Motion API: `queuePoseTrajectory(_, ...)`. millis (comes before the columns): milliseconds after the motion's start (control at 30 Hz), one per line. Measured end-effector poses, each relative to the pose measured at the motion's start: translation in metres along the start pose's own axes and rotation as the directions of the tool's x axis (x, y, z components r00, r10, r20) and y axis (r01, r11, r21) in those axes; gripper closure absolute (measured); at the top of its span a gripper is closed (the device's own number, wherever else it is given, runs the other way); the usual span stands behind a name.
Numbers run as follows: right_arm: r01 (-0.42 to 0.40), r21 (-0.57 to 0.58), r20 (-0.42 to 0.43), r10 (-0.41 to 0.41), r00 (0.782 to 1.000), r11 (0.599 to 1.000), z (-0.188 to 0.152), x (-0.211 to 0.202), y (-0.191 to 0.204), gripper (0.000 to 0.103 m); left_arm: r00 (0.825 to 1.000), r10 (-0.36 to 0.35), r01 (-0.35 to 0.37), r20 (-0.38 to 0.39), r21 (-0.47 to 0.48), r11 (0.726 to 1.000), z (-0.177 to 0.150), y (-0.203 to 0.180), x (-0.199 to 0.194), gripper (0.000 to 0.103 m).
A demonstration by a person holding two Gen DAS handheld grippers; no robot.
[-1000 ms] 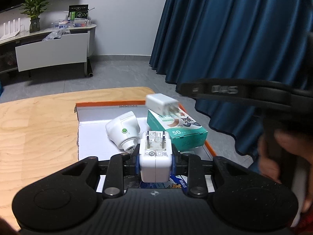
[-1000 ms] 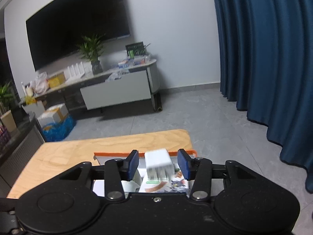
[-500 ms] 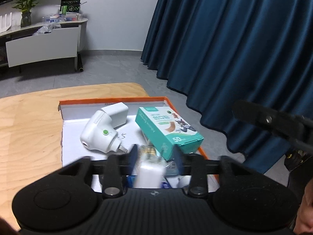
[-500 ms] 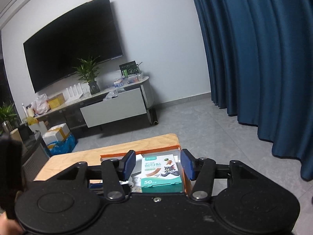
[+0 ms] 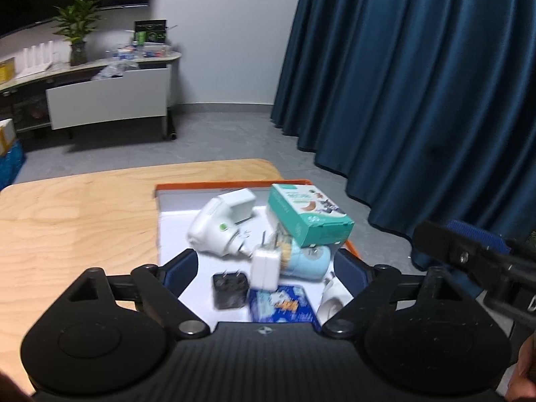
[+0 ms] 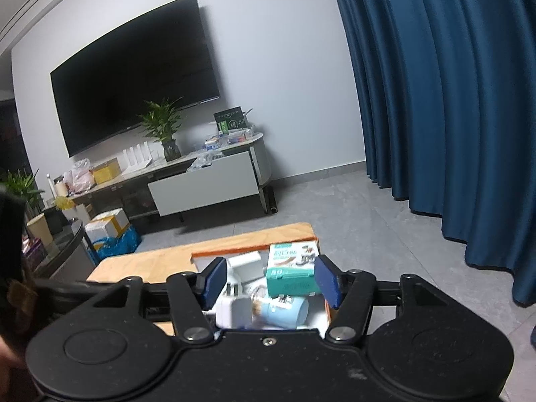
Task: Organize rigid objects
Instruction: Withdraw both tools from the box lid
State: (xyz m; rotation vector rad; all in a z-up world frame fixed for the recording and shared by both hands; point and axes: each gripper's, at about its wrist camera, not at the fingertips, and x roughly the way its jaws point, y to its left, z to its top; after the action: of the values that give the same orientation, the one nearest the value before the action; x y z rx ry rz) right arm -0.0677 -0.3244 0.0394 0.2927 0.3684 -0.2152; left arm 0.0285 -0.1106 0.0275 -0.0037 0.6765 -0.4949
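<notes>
Box (image 5: 160, 214), white inside with an orange rim, sits on the wooden table (image 5: 77, 221) near its far right corner. Contents: teal carton (image 5: 310, 217) at the far right; white plug-in device (image 5: 214, 231) with a green dot, lying on its side left of the carton; white block (image 5: 239, 205) behind it by the far wall; pale blue cylinder (image 5: 306, 261) lying under the carton's near edge; white charger (image 5: 266, 266), prongs up and blurred, just beside the cylinder; black adapter (image 5: 229, 289) and blue packet (image 5: 283, 305) at the near side; round white item (image 5: 331, 296) at the near right, partly hidden. Left tool (image 5: 266, 269): jaws have just been opening and stand wide, gripping nothing, the charger lying free between them. Right tool (image 6: 269, 281): jaws have just been opening, about halfway apart, empty, hovering over the box with the carton seen beyond them.
</notes>
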Motion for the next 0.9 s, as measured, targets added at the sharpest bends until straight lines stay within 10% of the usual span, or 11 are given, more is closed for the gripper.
queuePoseTrajectory(333,-0.008,-0.005,-0.043,0.008,0.999,1.000,-0.030,-0.029,0.013,0.027,0.983,0.166,-0.170,-0.072,-0.052,0.984,-0.030,0.005,-0.034,0.000)
queuePoseTrajectory(900,0.025,-0.004,-0.098,-0.026,0.995,1.000,-0.059,-0.052,0.018,0.025,0.975,0.195,-0.199,-0.103,-0.031,0.979,-0.066,-0.010,-0.062,0.000)
